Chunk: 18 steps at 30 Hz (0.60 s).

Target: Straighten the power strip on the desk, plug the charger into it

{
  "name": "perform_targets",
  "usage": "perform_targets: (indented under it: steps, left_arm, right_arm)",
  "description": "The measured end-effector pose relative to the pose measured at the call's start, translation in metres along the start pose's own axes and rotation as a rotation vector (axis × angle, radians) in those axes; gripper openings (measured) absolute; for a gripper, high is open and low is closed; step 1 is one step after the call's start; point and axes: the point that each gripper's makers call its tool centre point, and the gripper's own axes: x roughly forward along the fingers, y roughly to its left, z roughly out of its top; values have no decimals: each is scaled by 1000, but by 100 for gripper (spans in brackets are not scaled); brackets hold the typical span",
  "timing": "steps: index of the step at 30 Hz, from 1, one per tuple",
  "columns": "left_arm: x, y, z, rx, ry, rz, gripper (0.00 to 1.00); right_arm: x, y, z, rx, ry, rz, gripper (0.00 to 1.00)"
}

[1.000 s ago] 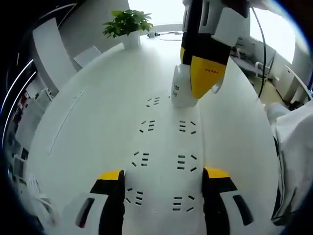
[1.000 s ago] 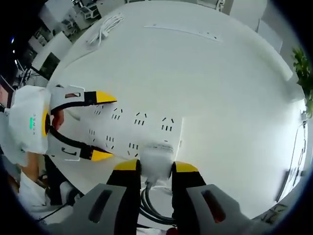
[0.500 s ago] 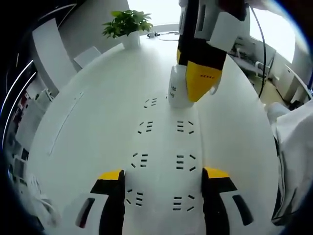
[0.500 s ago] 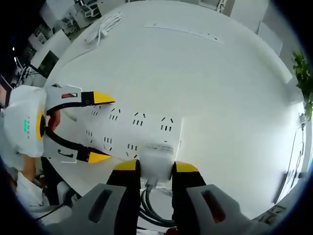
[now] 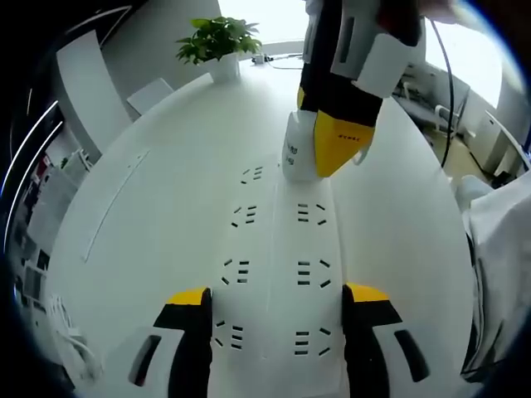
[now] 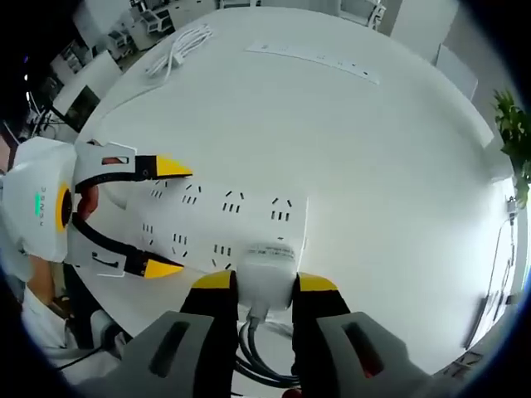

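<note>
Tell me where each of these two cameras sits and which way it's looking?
Left gripper view: rides the left gripper, looking along the white multi-socket power strip toward a potted plant; its yellow-tipped jaws straddle the strip.
Right gripper view: rides the right gripper, facing across the white desk; its jaws clamp the white charger.
Shared: strip, charger, both grippers.

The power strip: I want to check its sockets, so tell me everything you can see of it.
The power strip is a flat white plastic slab with two rows of dark socket slots, lying on the white desk. The left gripper straddles its near end, jaws apart. At the far end the right gripper holds a white charger against it.
</note>
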Motion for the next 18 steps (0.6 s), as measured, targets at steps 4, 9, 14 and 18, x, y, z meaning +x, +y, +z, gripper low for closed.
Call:
perform_targets:
  steps: [4, 9, 14, 18]
  left_arm:
    - [0, 1, 0, -2, -2, 3, 64]
    - [1, 2, 0, -3, -4, 4, 63]
    - [1, 3, 0, -5, 6, 7, 63]
    - [2, 3, 0, -11, 2, 12, 63]
  right_arm:
    - [2, -1, -1, 1, -6, 25, 21]
    - [4, -2, -1, -12, 10, 30, 21]
    - [7, -4, 4, -23, 64, 23, 21]
    - [9, -7, 4, -27, 75, 40, 21]
